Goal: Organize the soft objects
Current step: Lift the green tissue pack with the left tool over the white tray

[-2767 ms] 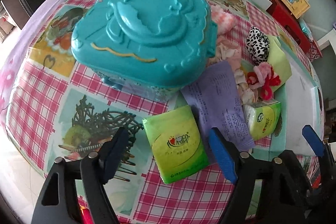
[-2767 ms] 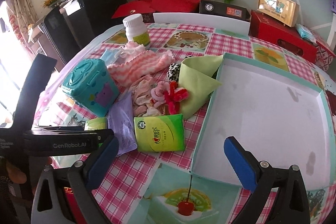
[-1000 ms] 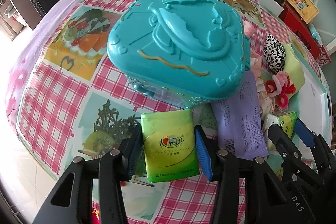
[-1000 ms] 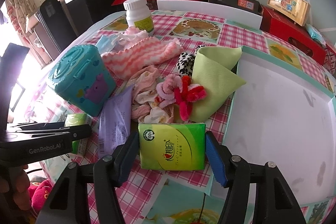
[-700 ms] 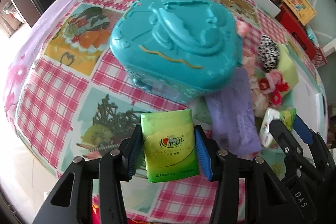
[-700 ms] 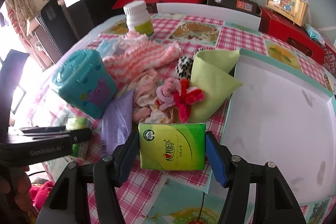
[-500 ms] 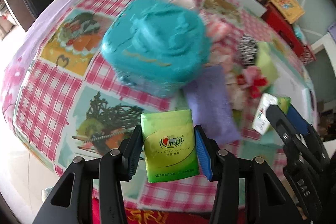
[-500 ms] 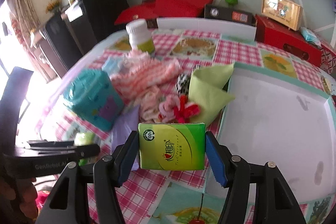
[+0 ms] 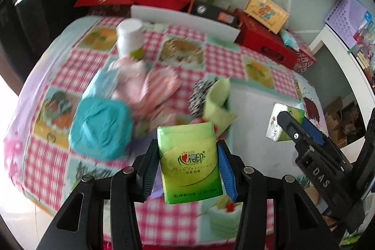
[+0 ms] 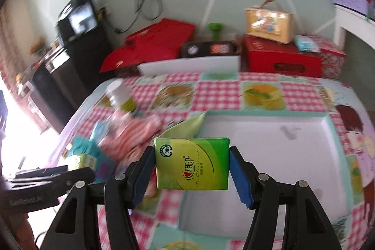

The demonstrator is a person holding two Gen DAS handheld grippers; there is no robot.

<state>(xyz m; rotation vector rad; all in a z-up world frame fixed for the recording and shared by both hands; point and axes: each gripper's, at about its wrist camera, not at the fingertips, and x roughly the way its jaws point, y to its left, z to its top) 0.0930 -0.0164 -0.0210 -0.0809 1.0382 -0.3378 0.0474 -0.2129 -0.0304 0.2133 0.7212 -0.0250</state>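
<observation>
While lifted clear: both tissue packs hang above the surface (image 9: 225, 57), likely for carrying.
Left gripper (image 9: 187, 163): pinching a tissue pack (image 9: 189, 158).
Right gripper (image 10: 192, 170): pinching another tissue pack (image 10: 192, 163); white tray (image 10: 281, 132) ahead.

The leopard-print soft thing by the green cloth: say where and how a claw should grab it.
Pinch the leopard-print bundle across its rounded middle, coming from above on the side away from the green cloth, which leans against it. It is blurred, so this is tentative.

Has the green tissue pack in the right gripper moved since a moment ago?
Yes. The green tissue pack has risen off the checked tablecloth, toward the white tray.
</observation>
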